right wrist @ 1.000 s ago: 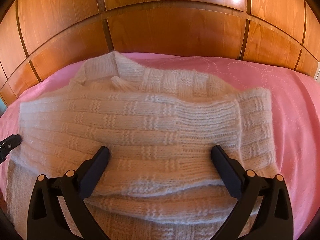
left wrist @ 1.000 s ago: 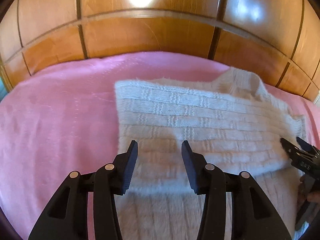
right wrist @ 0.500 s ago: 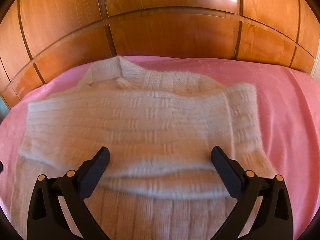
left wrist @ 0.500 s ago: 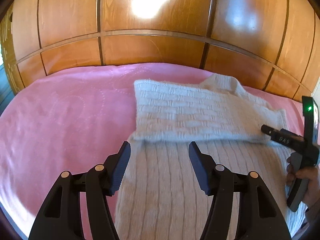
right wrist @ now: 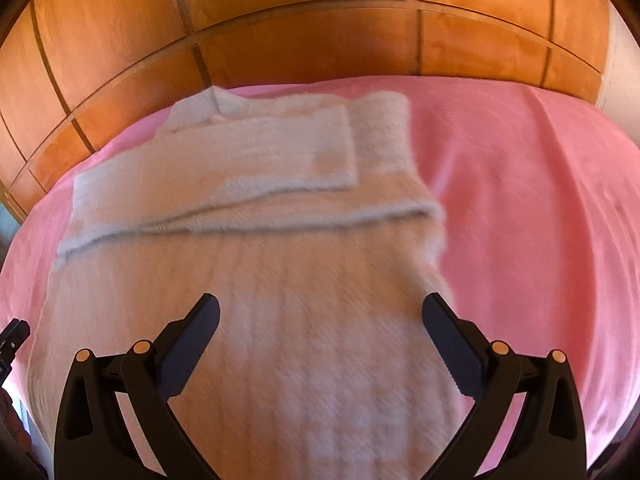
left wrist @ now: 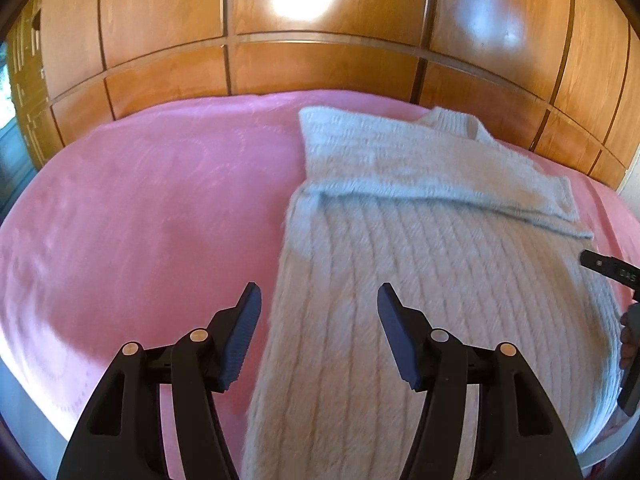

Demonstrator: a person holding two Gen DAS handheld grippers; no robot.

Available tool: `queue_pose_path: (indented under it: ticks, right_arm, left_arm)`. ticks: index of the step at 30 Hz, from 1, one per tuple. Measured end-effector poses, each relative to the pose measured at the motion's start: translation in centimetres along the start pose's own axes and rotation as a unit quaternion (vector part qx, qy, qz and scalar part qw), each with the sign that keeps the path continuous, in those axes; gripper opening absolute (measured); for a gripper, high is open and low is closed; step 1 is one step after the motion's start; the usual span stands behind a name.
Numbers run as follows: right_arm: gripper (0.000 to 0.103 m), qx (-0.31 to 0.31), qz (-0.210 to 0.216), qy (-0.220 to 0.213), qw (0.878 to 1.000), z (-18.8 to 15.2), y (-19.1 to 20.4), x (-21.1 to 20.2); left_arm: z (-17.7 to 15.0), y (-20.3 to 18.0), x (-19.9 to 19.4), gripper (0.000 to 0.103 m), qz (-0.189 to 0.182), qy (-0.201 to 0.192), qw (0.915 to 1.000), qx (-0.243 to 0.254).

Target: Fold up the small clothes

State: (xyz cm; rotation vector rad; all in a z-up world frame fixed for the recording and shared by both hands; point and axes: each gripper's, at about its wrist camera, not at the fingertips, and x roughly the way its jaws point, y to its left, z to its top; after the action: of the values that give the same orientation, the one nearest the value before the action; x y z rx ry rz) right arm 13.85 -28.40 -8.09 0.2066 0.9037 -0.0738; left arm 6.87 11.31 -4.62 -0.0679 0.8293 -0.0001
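1. So, the cream knit sweater (left wrist: 420, 280) lies flat on the pink bedspread (left wrist: 140, 220), running from 6 o'clock up toward 1 o'clock in the left wrist view. Its sleeves are already folded across the chest in a band near the collar (left wrist: 452, 120).

2. The left gripper (left wrist: 318, 308) hangs over the sweater's left edge with its jaws apart and nothing between them. They've just been opening, and no cloth is pinched, only knit lying below.

3. The right gripper (right wrist: 320, 320) is spread wide over the lower body of the sweater (right wrist: 280, 320), also empty. In the left wrist view its tip pokes in at 3 o'clock, and a bit of the person's hand (left wrist: 628, 340) shows on the handle.

4. My guess is the next step is the bottom-up fold: grab the hem and bring it toward the collar at 12 o'clock.

5. To do it well, I'd take the two hem corners at the same level, one per gripper, and pinch both layers of knit, not just the fuzzy top one.

6. Lift and carry both sides evenly so the fold line stays straight, and lay the hem just short of the sleeve band so those sleeves don't get dragged loose.

7. The hem itself is out of view at 6 o'clock, so I can't say how tidy it sits.
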Motion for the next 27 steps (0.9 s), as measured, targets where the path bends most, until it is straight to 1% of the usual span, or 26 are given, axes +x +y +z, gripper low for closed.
queue_pose_path:
  ticks: [3, 7, 10, 13, 18, 22, 24, 27]
  right_arm:
    - [0.101, 0.014, -0.015, 0.004, 1.0, -1.4, -1.8, -0.9]
    - [0.101, 0.041, -0.018, 0.014, 0.999, -2.9, -4.2, -1.8]
    - [0.101, 0.064, 0.004, 0.023, 0.998, -4.2, -5.7, -2.4]
    - [0.101, 0.065, 0.021, 0.026, 0.997, -5.4, -6.4, -3.5]
    - [0.101, 0.047, 0.05, 0.039, 0.997, -7.2, -5.9, -5.0]
    - [0.1, 0.037, 0.073, 0.05, 0.995, -8.9, -5.3, -6.0]
    - [0.097, 0.033, 0.079, 0.057, 0.995, -9.6, -5.2, -6.5]
    - [0.088, 0.027, 0.086, 0.066, 0.994, -10.5, -5.1, -7.2]
  left_arm:
    - [-1.1, 0.6, -0.4, 0.059, 0.007, 0.005, 1.0, -0.003]
    - [-2.5, 1.6, -0.9, 0.059, 0.012, 0.013, 0.9998, -0.011]
    - [-3.2, 2.2, -1.1, 0.059, 0.016, 0.015, 0.9997, -0.013]
    - [-4.1, 2.7, -1.5, 0.059, 0.016, 0.02, 0.9995, -0.021]
    - [-5.8, 2.7, -2.5, 0.059, 0.012, 0.025, 0.9993, -0.025]
    - [-6.5, 2.6, -2.8, 0.059, 0.008, 0.029, 0.9993, -0.021]
    - [-6.9, 2.5, -2.9, 0.059, 0.007, 0.032, 0.9993, -0.018]
    - [-7.5, 2.3, -3.1, 0.06, 0.006, 0.035, 0.9993, -0.012]
